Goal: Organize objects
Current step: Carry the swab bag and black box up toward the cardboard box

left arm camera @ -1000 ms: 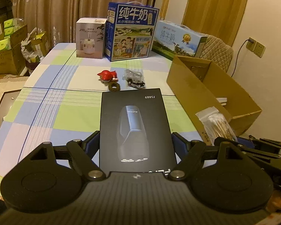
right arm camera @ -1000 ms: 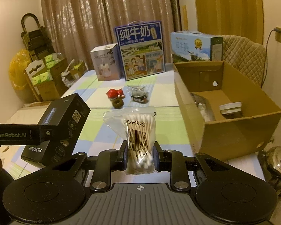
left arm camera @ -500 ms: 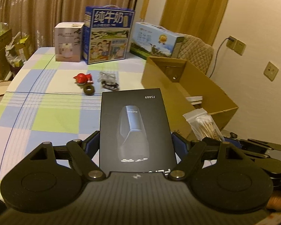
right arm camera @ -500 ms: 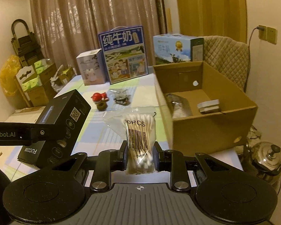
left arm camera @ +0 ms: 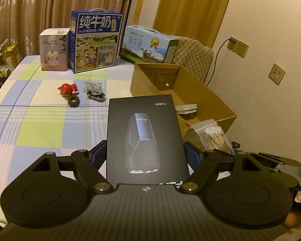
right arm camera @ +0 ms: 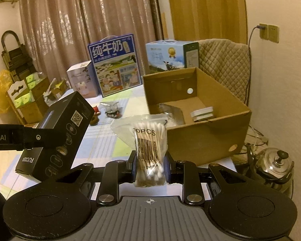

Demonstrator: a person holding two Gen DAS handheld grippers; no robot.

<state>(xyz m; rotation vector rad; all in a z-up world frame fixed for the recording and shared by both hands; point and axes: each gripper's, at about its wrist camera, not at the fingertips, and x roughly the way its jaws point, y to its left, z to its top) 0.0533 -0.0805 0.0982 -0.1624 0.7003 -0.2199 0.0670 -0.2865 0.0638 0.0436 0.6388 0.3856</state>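
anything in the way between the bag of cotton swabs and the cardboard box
Nothing visible. The cotton swab bag, held in the right gripper, faces the cardboard box; only the box's near wall must be cleared.

Behind black shaver box (left arm camera: pixel 145 138): cardboard box's (left arm camera: pixel 214 102) near corner. Too small to identify: wrapped item (left arm camera: pixel 94 90) on surface (left arm camera: pixel 38 124).

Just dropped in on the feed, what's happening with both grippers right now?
Both are loaded and held above the table. The left gripper is shut on a black shaver box; the right gripper is shut on a bag of cotton swabs. The open cardboard box lies ahead on the right, with a few items already inside. A red toy and other bits remain on the table.
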